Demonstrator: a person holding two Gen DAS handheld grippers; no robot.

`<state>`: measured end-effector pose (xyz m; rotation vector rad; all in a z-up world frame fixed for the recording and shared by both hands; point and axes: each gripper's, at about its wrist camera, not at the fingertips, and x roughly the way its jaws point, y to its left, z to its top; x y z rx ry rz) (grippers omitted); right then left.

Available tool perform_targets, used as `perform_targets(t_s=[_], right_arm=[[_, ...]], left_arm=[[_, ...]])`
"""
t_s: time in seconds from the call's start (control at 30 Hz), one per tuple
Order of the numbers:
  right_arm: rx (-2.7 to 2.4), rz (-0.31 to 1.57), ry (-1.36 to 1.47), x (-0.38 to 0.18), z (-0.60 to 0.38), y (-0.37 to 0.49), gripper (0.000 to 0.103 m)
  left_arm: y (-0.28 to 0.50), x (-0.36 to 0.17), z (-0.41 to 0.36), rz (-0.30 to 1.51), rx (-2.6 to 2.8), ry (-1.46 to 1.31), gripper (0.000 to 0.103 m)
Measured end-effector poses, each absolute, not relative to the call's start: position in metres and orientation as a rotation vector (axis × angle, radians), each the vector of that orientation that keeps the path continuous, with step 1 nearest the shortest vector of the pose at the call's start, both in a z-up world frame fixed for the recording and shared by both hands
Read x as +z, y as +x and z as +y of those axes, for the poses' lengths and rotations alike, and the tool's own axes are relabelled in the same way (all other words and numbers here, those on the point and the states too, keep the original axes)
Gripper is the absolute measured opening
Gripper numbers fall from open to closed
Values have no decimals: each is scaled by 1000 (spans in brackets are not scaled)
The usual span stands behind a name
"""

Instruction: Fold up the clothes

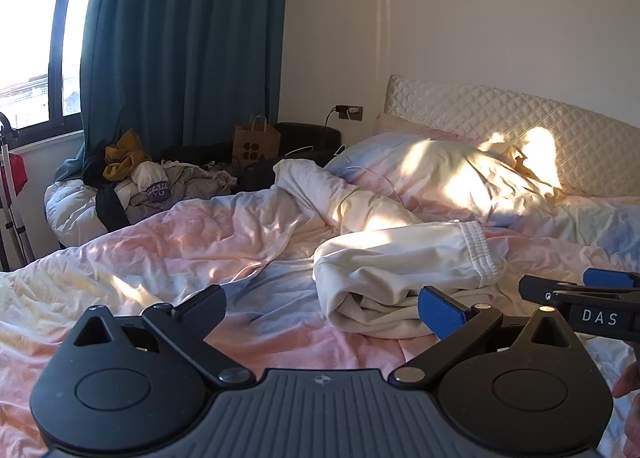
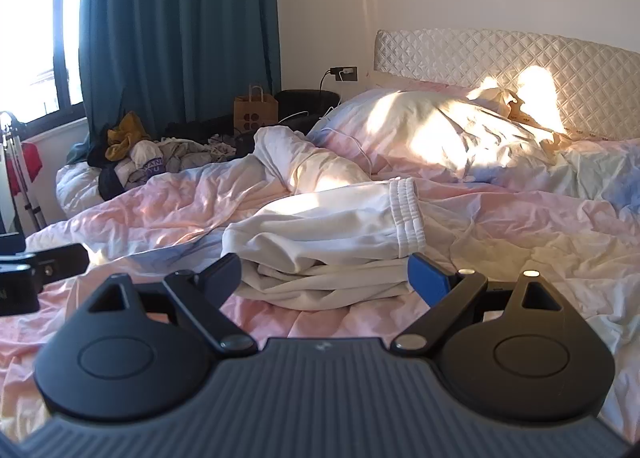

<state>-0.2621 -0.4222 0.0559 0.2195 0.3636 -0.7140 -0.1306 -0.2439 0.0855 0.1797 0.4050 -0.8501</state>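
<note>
White cotton trousers (image 2: 324, 234) lay partly folded on the pastel duvet (image 2: 520, 226), waistband at 3 o'clock, presumably bundled for a further fold. At 9 o'clock the left gripper (image 1: 322, 312) hung with its jaws spread, holding nothing, the trousers just ahead at 1 o'clock. The right gripper (image 2: 324, 278) was likewise spread and empty, its fingers bracketing the garment's near edge, probably to seize it. Beyond stood a clothes heap (image 2: 132, 162), teal curtain (image 2: 180, 26) and quilted headboard (image 2: 500, 54).
</note>
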Motion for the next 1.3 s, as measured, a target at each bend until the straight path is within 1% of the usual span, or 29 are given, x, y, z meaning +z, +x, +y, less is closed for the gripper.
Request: perform_targets(t_s=[0.53, 0.7, 0.87, 1.3], right_arm=[[-725, 385, 220, 53, -425, -257, 92], [-739, 428, 226, 47, -432, -243, 92], [-744, 463, 254, 33, -436, -233, 92], [-749, 486, 258, 22, -438, -225, 92]], left_arm=[[-124, 78, -246, 428, -846, 191, 103], [-105, 60, -251, 506, -817, 199, 103], [-93, 48, -254, 546, -796, 210, 103], [-91, 43, -259, 547, -782, 210, 103]])
